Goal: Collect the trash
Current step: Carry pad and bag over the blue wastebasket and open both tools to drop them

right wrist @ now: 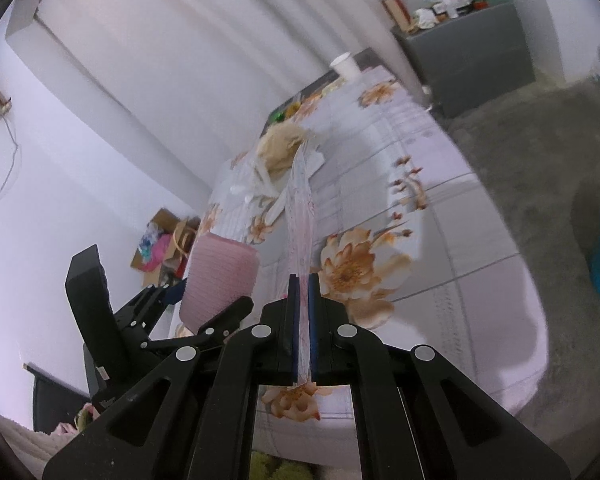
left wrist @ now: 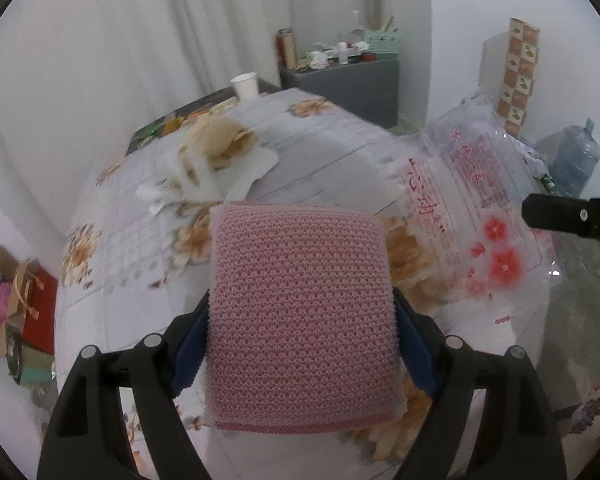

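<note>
Red print on clear plastic bag [left wrist: 476, 208], blurred, unreadable, pinched by right tool [right wrist: 304, 320].

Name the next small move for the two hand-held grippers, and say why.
Probably bring the pink sponge in the left hand-held gripper toward the heap of soiled tissues on the table, pushing it toward the clear printed bag that the shut right hand-held gripper grips.
</note>
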`<state>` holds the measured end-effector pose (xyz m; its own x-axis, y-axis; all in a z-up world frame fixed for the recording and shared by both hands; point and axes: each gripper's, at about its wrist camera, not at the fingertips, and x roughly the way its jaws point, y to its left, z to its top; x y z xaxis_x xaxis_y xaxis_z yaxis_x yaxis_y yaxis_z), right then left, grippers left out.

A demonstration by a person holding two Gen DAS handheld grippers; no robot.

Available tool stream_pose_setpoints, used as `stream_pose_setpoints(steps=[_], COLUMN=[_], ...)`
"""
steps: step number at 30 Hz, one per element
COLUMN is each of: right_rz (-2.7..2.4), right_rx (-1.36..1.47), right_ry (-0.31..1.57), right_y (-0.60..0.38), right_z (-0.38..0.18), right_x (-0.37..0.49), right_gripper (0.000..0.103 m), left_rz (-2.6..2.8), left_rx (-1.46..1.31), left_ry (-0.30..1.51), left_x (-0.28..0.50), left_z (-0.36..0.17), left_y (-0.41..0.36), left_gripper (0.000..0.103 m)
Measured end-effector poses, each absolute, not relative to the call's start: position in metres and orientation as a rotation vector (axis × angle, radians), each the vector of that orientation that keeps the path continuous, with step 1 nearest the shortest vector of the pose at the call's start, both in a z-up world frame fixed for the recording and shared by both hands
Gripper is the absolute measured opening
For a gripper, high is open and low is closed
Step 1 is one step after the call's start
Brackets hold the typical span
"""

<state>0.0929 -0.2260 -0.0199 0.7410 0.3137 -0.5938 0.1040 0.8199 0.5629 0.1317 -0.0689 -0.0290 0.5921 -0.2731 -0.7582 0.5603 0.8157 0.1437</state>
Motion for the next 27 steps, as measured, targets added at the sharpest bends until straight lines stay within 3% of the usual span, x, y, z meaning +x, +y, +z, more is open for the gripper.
stream_pose_setpoints(steps=[9,17,27], right_rz=[-0.019,-0.372,-0.726], right_rx=[0.719,0.813,0.958], right_ry=[0.605,0.439,0.438], right_y=[-0.297,-0.401,-0.503], right_z=[-0.019,-0.023,-0.091], right_x=[0.045,-0.043,-0.094], right_gripper=[0.003,0.003,0.003], left_rz=[-0.69,-1.005,-1.215], left_rx=[0.445,0.475,0.624], left_ry=[0.764,0.835,1.151], left_x=[0.135,0.119,0.104], left_z=[0.0,0.008,-0.087], left_y=[-0.161,-0.319,-0.54], left_gripper=[0.08,0.08,0.08])
